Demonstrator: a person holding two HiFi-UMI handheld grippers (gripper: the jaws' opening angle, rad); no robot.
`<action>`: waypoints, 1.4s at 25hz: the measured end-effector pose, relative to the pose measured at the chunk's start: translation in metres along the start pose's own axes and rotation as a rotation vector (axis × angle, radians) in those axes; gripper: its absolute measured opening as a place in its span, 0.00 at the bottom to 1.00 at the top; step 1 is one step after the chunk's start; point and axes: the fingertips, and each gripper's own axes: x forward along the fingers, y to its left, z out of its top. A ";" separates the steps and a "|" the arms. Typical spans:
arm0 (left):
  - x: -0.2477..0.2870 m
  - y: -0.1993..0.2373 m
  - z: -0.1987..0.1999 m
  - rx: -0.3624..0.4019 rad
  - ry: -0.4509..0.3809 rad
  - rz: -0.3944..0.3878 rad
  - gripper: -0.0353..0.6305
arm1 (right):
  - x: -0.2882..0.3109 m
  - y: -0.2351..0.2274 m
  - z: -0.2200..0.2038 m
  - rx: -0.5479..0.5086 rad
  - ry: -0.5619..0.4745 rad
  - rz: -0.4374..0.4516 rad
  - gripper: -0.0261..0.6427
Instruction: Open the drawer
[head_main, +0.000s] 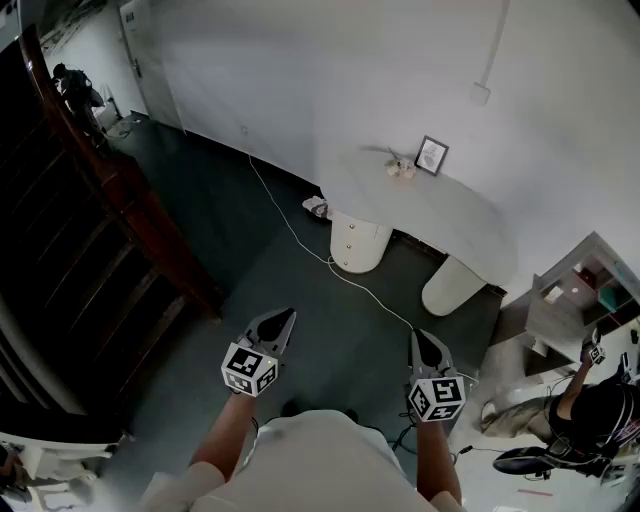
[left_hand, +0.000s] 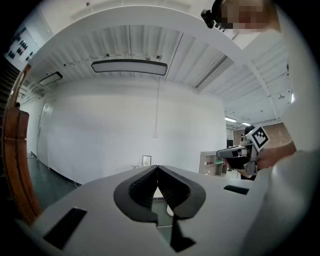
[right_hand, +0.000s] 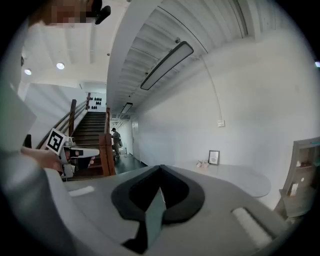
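Observation:
A white desk (head_main: 440, 205) stands against the far wall on two round pedestals. The left pedestal (head_main: 355, 240) has drawer fronts with small knobs, and they look closed. Both grippers hang in the air over the dark floor, well short of the desk. My left gripper (head_main: 288, 315) is shut with nothing in it, its jaws meeting in the left gripper view (left_hand: 157, 168). My right gripper (head_main: 416, 335) also has its tips together and holds nothing (right_hand: 160, 166). The desk top (right_hand: 240, 177) with a small picture frame (right_hand: 213, 157) shows past the right jaws.
A white cable (head_main: 300, 240) runs across the floor to the desk. A dark wooden staircase (head_main: 110, 220) fills the left side. A shelf unit (head_main: 580, 290) and a crouching person (head_main: 590, 410) are at the right. Shoes (head_main: 316, 207) lie by the desk.

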 end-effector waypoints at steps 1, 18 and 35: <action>0.001 0.000 0.000 0.001 0.000 -0.002 0.06 | 0.001 -0.001 0.001 -0.001 -0.001 0.000 0.06; 0.015 -0.022 -0.001 0.008 0.024 0.007 0.06 | 0.000 -0.025 -0.004 0.008 0.004 0.014 0.06; 0.047 -0.087 -0.022 -0.026 0.042 0.051 0.06 | -0.020 -0.077 -0.019 -0.009 0.038 0.119 0.06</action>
